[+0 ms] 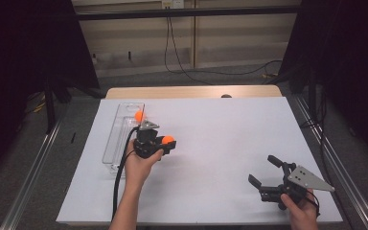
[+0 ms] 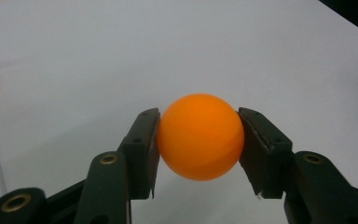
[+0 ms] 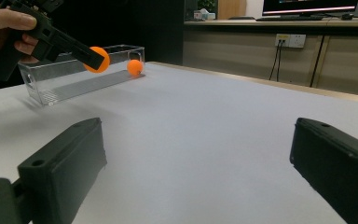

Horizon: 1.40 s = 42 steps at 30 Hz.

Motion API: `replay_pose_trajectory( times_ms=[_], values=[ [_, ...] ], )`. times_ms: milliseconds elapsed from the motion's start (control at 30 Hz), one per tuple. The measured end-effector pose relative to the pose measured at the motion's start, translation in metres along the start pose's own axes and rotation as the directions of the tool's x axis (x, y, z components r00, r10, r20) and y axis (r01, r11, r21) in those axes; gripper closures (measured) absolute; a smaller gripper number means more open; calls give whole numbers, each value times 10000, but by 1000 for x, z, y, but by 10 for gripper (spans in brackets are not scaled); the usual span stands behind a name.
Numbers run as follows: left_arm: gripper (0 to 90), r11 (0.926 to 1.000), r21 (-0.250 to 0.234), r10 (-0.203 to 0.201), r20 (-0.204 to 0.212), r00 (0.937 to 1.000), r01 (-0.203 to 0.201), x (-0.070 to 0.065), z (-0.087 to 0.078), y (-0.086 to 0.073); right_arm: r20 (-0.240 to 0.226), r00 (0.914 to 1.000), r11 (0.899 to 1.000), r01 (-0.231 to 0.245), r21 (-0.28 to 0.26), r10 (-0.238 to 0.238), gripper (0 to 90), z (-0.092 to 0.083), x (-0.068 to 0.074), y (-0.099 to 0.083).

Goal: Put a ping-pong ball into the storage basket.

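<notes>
My left gripper (image 1: 167, 142) is shut on an orange ball (image 2: 200, 136), both pads pressed against its sides; it hangs just above the white table, right of a clear plastic tray (image 1: 117, 139). From the right gripper view the held orange ball (image 3: 98, 59) shows in front of the clear plastic tray (image 3: 60, 81). A second orange ball (image 1: 139, 115) lies inside the tray at its far end, also seen as the second orange ball (image 3: 134, 67). My right gripper (image 1: 263, 173) rests near the table's front right, jaws wide apart with nothing between them.
The white sheet (image 1: 220, 143) covers the table, whose wooden far edge (image 1: 191, 91) shows beyond it. Cables (image 1: 182, 67) trail on the floor behind. Dark curtains stand at both sides.
</notes>
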<state>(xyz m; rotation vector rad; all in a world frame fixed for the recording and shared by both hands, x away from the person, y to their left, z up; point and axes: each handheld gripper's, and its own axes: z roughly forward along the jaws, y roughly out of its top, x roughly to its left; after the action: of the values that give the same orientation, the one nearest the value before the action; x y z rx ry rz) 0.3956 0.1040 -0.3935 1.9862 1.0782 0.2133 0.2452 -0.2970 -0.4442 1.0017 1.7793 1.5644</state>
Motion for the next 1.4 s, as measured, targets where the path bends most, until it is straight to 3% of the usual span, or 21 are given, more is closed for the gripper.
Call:
replay_pose_trajectory(
  times_ms=[1400],
  values=[
    [508, 9996, -175, -207, -160, 9997, 204, 11, -16, 4, 18, 10000, 10000, -6, -9, 6, 28, 0, 1, 0]
  ],
)
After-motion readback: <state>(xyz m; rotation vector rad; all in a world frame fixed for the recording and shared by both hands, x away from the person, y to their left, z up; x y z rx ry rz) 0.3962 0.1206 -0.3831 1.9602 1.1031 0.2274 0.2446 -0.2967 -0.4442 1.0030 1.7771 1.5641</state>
